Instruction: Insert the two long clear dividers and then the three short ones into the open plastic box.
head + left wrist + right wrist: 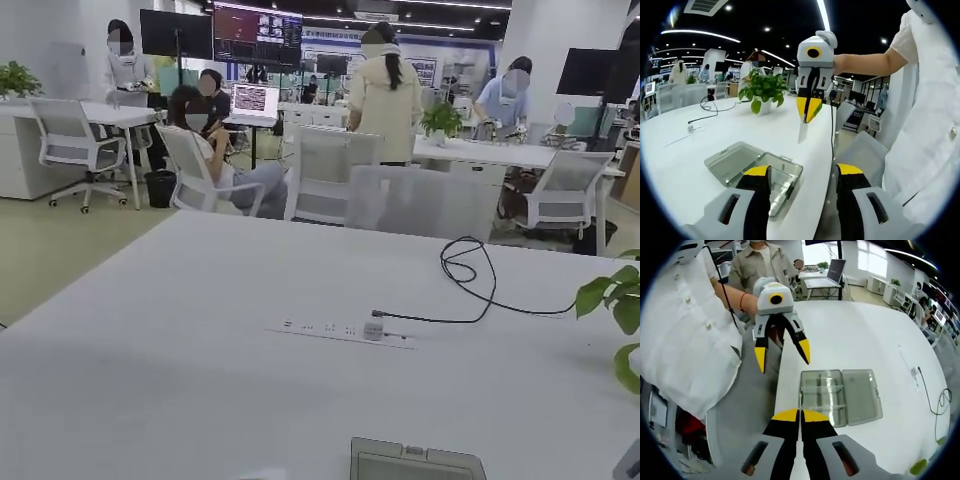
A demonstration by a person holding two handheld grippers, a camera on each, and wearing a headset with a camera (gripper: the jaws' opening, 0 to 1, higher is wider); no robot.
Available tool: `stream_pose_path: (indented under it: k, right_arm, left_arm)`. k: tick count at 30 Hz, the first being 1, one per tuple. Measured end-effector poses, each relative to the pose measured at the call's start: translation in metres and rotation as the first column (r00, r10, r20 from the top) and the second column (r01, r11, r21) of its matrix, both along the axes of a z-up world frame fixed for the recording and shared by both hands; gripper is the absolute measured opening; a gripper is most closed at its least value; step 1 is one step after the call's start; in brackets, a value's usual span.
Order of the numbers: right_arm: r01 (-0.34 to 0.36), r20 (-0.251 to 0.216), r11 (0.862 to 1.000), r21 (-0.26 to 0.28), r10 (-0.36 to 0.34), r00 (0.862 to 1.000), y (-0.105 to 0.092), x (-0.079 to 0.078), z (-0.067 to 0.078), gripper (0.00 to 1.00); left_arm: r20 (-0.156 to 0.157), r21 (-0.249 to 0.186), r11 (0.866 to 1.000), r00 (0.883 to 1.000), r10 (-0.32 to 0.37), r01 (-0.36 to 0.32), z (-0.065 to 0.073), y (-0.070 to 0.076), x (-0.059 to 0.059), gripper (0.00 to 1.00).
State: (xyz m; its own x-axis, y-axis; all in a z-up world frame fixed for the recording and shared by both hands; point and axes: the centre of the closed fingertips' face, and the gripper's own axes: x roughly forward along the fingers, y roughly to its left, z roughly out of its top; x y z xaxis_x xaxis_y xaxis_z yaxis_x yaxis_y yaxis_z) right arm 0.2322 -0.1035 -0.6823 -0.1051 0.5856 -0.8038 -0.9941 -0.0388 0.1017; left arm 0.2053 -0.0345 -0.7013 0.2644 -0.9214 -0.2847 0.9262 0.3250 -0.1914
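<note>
The open clear plastic box (860,395) lies flat near the table's edge, its lid folded out beside a tray half that holds some clear dividers. The box's corner (415,462) peeks in at the bottom of the head view. My right gripper (800,415) is shut on a short clear divider (803,132), which hangs below its tips (807,114) in the air above the table edge, apart from the box (740,160). My left gripper (804,172) is open and holds nothing. It hovers (782,356) off the table's edge, facing the right one.
A potted plant (762,90) stands on the table beyond the box. A power strip (340,330) with a plugged black cable (470,270) lies mid-table. Green leaves (615,295) reach in at the right. Chairs (420,200) and people stand past the far edge.
</note>
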Motion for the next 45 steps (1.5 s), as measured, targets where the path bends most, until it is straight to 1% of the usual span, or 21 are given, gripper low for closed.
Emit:
stream_pose_path:
  k: [3,6,9,11,12,14,15,16,19,21,25,26,33,35,42,45]
  right_arm:
    - [0.001,0.011,1.0,-0.02,-0.001,1.0,-0.003,0.006,-0.007,0.03]
    - [0.006,0.018,1.0,-0.03,-0.005,1.0,-0.002,0.011,-0.012,0.03]
    - [0.014,0.039,0.999,-0.051,-0.012,0.999,-0.004,0.022,-0.02,0.03]
    - [0.014,0.052,0.998,-0.063,-0.011,0.999,-0.004,0.025,-0.024,0.03]
    - [0.014,0.055,0.998,-0.067,-0.011,0.998,-0.003,0.027,-0.026,0.03]
    - [0.013,0.06,0.997,-0.078,-0.008,0.998,-0.003,0.029,-0.031,0.03]
    - [0.012,0.062,0.997,-0.08,-0.007,0.998,-0.003,0.029,-0.032,0.03]
    - [0.013,0.064,0.996,-0.083,-0.008,0.998,-0.003,0.031,-0.035,0.03]
    - [0.014,0.074,0.995,-0.096,-0.007,0.997,-0.003,0.034,-0.042,0.03]
    - [0.015,0.074,0.995,-0.099,-0.008,0.997,-0.002,0.036,-0.045,0.03]
    - [0.01,0.079,0.993,-0.116,-0.001,0.997,0.0,0.038,-0.056,0.03]
    - [0.008,0.08,0.993,-0.119,0.002,0.997,0.001,0.039,-0.058,0.03]
    - [-0.006,0.077,0.989,-0.147,0.017,0.997,0.002,0.041,-0.072,0.03]
    - [-0.009,0.076,0.989,-0.15,0.02,0.997,0.003,0.041,-0.074,0.03]
    - [-0.016,0.065,0.987,-0.162,0.027,0.998,0.004,0.041,-0.082,0.03]
    - [-0.015,0.062,0.986,-0.164,0.025,0.998,0.005,0.042,-0.083,0.03]
  left_arm:
    - [0.003,0.015,1.0,1.0,0.006,-0.006,-0.004,0.005,0.0,0.56]
    - [-0.002,0.015,1.0,1.0,0.011,-0.011,-0.006,0.01,0.001,0.59]
    - [0.005,0.019,1.0,1.0,0.018,-0.018,-0.008,0.013,0.002,0.66]
    - [0.004,0.019,1.0,1.0,0.025,-0.025,-0.01,0.015,0.003,0.69]
    - [0.0,0.02,0.999,1.0,0.028,-0.028,-0.011,0.016,0.003,0.71]
    - [0.001,0.025,0.999,0.999,0.032,-0.032,-0.014,0.018,0.003,0.73]
    - [-0.002,0.027,0.999,0.999,0.035,-0.035,-0.015,0.019,0.003,0.74]
    - [-0.012,0.028,0.999,0.999,0.041,-0.04,-0.017,0.021,0.003,0.76]
    - [-0.02,0.028,0.998,0.998,0.054,-0.054,-0.019,0.024,0.004,0.79]
    - [-0.02,0.031,0.998,0.998,0.061,-0.061,-0.021,0.026,0.005,0.82]
    - [-0.018,0.024,0.997,0.997,0.078,-0.077,-0.021,0.029,0.007,0.87]
    - [-0.022,0.024,0.997,0.997,0.08,-0.079,-0.021,0.029,0.007,0.88]
    - [-0.029,0.023,0.997,0.996,0.079,-0.078,-0.024,0.032,0.006,0.91]
    - [-0.034,0.022,0.996,0.996,0.082,-0.081,-0.025,0.032,0.006,0.91]
    - [-0.032,0.014,0.996,0.996,0.084,-0.083,-0.025,0.032,0.006,0.91]
    - [-0.036,0.013,0.996,0.996,0.086,-0.085,-0.025,0.032,0.005,0.91]
